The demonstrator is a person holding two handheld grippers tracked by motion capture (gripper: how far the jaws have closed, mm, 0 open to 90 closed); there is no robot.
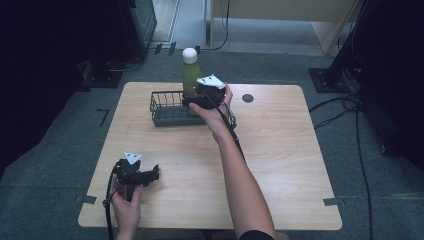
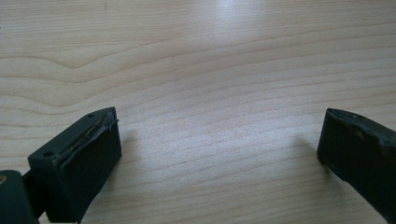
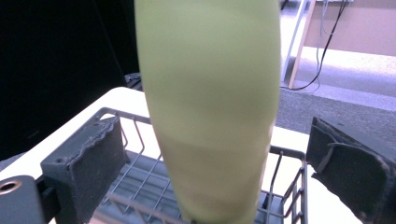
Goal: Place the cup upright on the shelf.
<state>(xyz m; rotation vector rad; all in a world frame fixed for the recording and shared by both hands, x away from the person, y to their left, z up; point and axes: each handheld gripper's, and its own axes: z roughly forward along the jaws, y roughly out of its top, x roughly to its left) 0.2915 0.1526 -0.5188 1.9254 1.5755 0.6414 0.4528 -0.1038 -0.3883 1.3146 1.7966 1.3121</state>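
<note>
A pale green bottle [image 1: 190, 80] with a white cap [image 1: 189, 55] stands upright in the right end of a dark wire basket [image 1: 167, 117] at the far middle of the wooden table [image 1: 280, 150]. My right gripper [image 1: 192, 100] reaches it from the near side. In the right gripper view the bottle [image 3: 210, 93] stands between the jaws of the right gripper [image 3: 215, 154], with a gap on each side, so it is open; basket wires [image 3: 135, 186] lie below. My left gripper [image 1: 154, 173] rests near the front left, open over bare wood [image 2: 210, 70], its jaws [image 2: 219, 140] wide apart.
A small dark round mark [image 1: 247, 98] sits on the table right of the basket. Cables [image 1: 345, 107] trail over the grey floor at right, and dark equipment [image 1: 135, 25] stands beyond the table's far left corner.
</note>
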